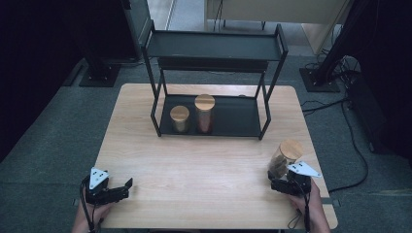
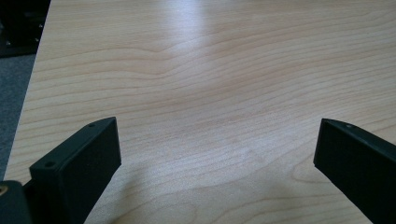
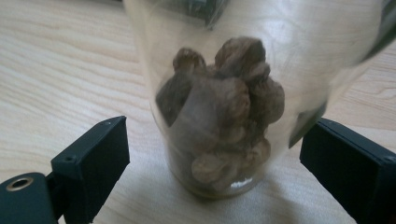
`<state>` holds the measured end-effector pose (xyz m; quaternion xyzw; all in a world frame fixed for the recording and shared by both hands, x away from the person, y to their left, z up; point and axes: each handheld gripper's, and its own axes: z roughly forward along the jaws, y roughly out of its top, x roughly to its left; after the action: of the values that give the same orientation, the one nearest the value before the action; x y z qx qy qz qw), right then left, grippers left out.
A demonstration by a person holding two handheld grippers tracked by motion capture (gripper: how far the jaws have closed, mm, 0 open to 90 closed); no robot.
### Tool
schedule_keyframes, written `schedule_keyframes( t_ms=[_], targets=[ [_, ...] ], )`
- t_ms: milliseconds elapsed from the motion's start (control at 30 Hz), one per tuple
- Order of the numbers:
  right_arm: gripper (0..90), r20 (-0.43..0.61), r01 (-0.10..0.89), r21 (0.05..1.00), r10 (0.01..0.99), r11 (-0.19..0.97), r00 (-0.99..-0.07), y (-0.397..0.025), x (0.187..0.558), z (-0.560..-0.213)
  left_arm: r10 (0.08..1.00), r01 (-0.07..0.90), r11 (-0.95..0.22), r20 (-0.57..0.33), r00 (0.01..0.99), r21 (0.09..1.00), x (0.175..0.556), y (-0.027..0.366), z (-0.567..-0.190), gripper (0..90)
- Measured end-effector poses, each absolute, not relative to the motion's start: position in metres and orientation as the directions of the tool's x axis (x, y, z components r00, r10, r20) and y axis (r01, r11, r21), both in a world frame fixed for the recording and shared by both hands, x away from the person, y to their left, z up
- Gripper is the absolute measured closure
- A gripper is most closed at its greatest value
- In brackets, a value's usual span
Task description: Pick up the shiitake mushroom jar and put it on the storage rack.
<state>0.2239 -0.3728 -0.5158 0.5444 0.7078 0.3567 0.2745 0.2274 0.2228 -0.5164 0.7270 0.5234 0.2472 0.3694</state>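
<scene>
Right gripper view: my right claw [image 3: 212, 161] stands spread around the glass jar [image 3: 224, 116], untouching; left claw [image 2: 217, 161] spread over bare worktop [image 2: 210, 70].

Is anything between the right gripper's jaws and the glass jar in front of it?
Nothing visible. The right gripper has its jaws open on either side of the jar, with bare table in the gaps.
</scene>
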Motion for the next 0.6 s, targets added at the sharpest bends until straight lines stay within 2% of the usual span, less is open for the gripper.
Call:
schedule_keyframes(
  t_ms=[600],
  targets=[
    [11.1,-0.009,0.590,0.795,0.975,0.141,-0.222,-0.371,0.232,-0.483,0.939,0.571,-0.183,-0.030,0.342,0.800,0.227,0.223,-0.516,0.9]
  ],
)
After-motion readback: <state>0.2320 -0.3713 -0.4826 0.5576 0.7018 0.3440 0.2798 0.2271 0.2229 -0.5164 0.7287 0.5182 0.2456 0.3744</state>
